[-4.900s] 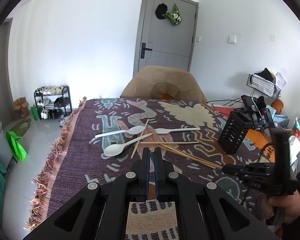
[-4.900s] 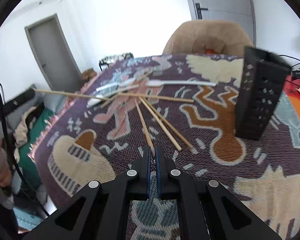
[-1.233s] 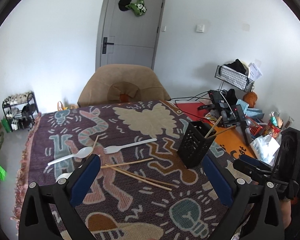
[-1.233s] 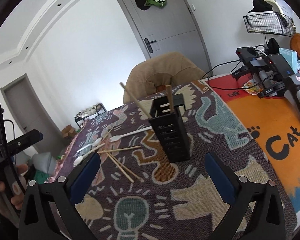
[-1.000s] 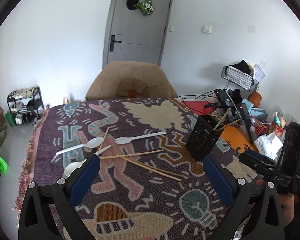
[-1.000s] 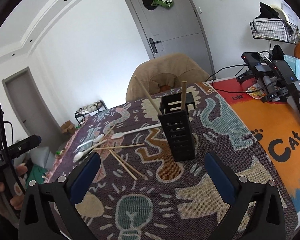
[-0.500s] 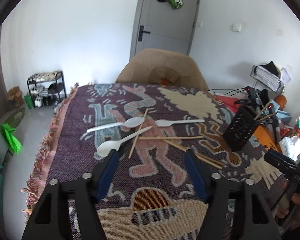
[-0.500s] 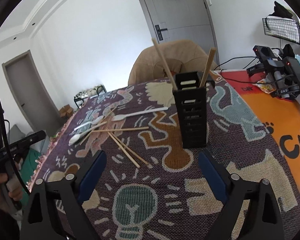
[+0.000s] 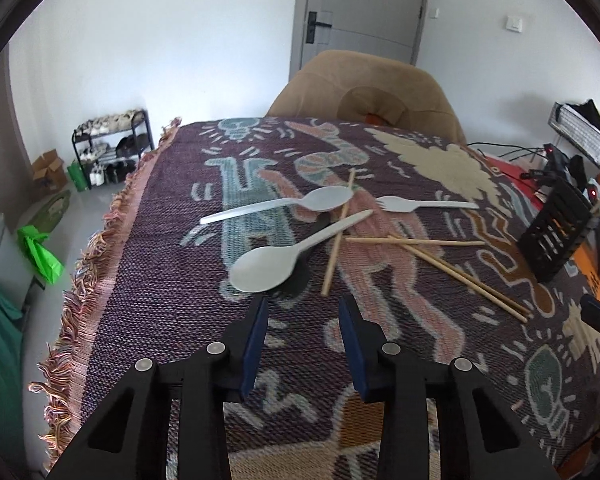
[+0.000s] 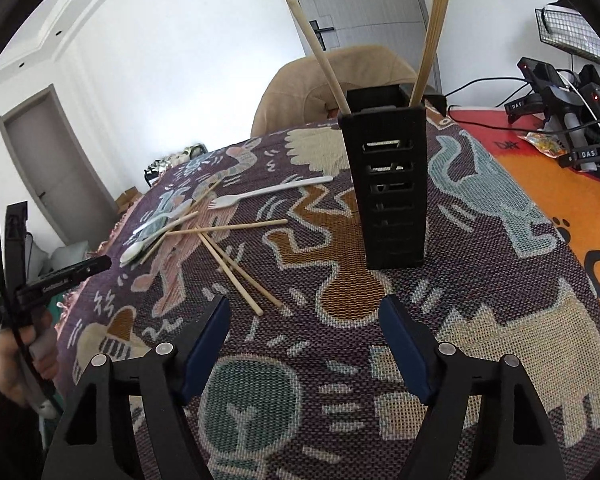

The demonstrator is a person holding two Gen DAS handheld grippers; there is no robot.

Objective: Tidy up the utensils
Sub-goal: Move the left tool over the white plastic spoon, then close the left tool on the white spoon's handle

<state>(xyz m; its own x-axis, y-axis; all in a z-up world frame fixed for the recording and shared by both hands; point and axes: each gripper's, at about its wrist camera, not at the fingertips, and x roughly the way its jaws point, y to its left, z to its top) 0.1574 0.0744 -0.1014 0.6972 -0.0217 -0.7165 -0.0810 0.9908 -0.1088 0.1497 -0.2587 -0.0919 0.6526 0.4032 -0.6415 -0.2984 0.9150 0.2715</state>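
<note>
Both tongs have just been narrowing with nothing between them — the left tongs (image 9: 302, 316) now half-closed, dropped close before the nearest white spoon (image 9: 276, 262), well left of the black holder (image 10: 388, 184); right tongs (image 10: 304, 332) wider — likely the next pickup.

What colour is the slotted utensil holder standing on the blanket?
Black; the utensil holder shows best in the right wrist view.

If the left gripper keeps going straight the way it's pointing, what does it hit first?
Most likely the nearer white spoon, whose bowl lies just beyond the left gripper. Its jaws have been closing, with nothing between them. Depth is unclear; it may meet the patterned cloth short of the spoon.
</note>
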